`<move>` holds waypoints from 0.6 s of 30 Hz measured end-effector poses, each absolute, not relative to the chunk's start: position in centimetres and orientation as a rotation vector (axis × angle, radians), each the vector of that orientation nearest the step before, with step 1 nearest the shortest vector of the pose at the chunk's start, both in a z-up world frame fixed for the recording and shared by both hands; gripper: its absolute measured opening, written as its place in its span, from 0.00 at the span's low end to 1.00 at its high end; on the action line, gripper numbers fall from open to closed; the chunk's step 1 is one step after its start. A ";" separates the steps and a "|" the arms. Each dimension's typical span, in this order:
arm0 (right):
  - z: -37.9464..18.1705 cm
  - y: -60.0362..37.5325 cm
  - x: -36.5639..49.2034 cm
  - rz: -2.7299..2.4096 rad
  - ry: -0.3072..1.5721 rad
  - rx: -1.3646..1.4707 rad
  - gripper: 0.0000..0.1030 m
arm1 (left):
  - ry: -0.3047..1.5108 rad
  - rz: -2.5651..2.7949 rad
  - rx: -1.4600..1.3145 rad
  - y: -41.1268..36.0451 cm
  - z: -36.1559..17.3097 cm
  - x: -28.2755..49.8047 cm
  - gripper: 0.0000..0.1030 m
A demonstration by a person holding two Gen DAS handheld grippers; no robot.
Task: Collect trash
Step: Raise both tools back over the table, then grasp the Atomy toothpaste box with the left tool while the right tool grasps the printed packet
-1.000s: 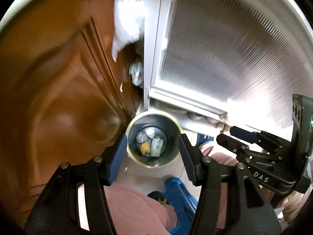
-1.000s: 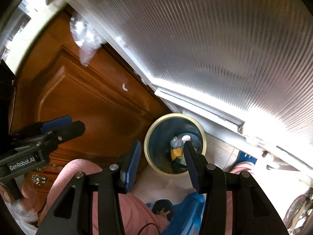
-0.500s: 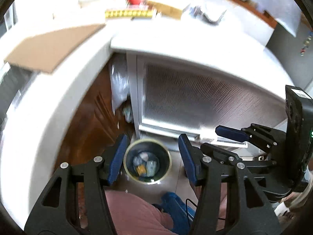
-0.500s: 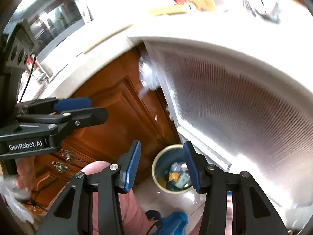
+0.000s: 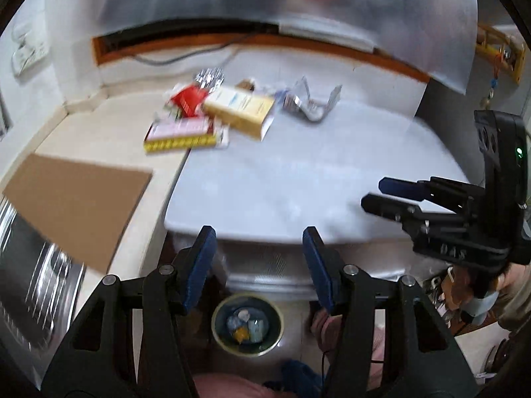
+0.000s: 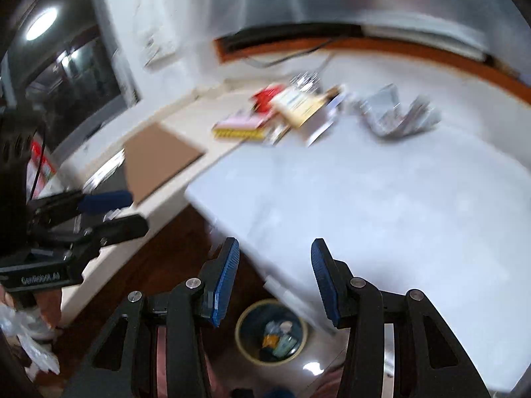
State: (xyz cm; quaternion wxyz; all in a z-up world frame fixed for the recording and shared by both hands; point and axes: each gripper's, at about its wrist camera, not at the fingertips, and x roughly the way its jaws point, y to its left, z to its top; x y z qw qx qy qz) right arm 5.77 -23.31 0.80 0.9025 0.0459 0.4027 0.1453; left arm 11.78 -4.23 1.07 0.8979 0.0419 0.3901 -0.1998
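Note:
A round bin (image 5: 247, 323) with a pale rim stands on the floor below the counter and holds several scraps; it also shows in the right wrist view (image 6: 271, 331). Trash lies at the back of the white counter (image 5: 298, 179): a yellow box (image 5: 240, 109), a red packet (image 5: 187, 99), a pink and yellow box (image 5: 182, 134) and crumpled foil wrappers (image 5: 310, 102). My left gripper (image 5: 259, 252) is open and empty, high above the bin. My right gripper (image 6: 273, 270) is open and empty too; it shows at the right of the left wrist view (image 5: 375, 194).
A brown cardboard sheet (image 5: 76, 202) lies on the beige counter at the left, next to a metal sink rack (image 5: 30, 285). Brown wooden cabinet doors (image 6: 159, 265) are below. A wall with a socket (image 5: 28, 49) stands behind.
Both grippers have risen from just above the bin, so the countertop and its trash have come into view. Both stay open and empty.

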 end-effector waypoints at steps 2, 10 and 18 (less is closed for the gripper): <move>2.4 -25.4 7.7 0.253 0.810 0.119 0.45 | 0.797 -0.427 0.068 -5.2 2.5 13.4 0.50; 4.1 -31.9 16.2 0.129 0.764 0.244 0.45 | 0.835 -0.407 -0.035 -8.5 4.1 23.4 0.50; 1.1 -36.3 25.0 0.021 0.779 0.380 0.45 | 0.924 -0.294 -0.152 -9.8 0.8 33.5 0.50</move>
